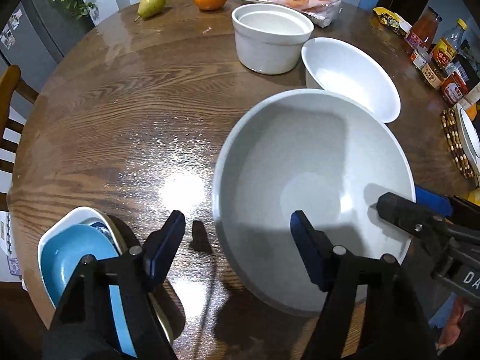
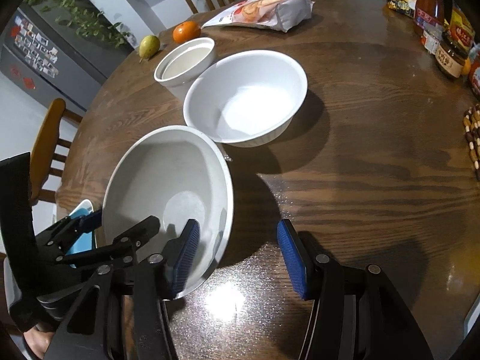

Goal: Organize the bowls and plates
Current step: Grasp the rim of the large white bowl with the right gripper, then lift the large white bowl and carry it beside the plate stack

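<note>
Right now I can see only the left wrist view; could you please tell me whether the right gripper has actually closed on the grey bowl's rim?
Observer: Not yet. In the right wrist view, the right gripper straddles the near rim of the grey bowl with its jaws open. One finger is inside the bowl, and the outer pad stands well clear of the wall.
Operator: Thank you. What lies to the right of that bowl?
Observer: Only bare wood of the table, as far as a beaded trivet at the picture's right edge.
</note>
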`<state>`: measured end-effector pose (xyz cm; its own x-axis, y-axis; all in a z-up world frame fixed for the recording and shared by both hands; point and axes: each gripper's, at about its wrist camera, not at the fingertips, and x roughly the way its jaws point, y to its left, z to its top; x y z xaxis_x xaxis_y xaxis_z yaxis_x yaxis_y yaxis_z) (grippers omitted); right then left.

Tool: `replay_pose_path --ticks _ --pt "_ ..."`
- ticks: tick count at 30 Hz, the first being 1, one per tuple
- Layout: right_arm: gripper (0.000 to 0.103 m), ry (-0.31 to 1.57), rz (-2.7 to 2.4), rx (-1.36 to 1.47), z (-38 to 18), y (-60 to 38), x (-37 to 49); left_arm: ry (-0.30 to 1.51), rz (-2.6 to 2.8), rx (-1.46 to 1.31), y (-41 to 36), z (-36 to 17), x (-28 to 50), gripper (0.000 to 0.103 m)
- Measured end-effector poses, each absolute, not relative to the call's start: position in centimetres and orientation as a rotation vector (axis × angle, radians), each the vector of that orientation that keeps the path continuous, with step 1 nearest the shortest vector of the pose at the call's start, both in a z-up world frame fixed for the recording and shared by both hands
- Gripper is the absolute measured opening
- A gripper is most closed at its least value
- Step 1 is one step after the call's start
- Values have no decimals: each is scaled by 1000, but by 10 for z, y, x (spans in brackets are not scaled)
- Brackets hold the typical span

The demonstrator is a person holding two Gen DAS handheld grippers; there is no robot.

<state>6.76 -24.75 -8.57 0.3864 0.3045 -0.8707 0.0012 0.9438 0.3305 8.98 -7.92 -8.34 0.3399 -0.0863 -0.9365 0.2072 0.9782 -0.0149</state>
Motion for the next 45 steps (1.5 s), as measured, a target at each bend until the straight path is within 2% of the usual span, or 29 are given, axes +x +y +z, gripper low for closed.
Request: replay_pose_path --ticks 3,7,9,11,13,15,20,26,45 --pt "56 1163 202 299 -88 -247 68 1210 -202 119 -82 -84 91 57" --pt "52 1159 206 289 -87 -247 68 1211 -208 116 -84 -85 93 54" --pt "47 1155 207 283 -87 -246 69 1214 -216 111 -85 -86 94 41" --pt "44 1152 206 292 -87 -248 69 1216 -225 108 -86 -87 95 40" --pt "37 1151 204 296 -88 -249 68 1215 -229 110 -87 -87 96 38" --pt "33 1152 212 303 -89 -249 68 1218 -239 110 -87 -87 94 29" --pt "21 1153 225 308 -90 -247 69 1213 -254 114 -89 -86 94 28" --pt "13 1157 239 313 -91 -245 69 1211 -260 115 -90 -86 93 27" --pt "13 1146 237 312 -89 -243 69 1190 -257 124 -90 -82 90 28"
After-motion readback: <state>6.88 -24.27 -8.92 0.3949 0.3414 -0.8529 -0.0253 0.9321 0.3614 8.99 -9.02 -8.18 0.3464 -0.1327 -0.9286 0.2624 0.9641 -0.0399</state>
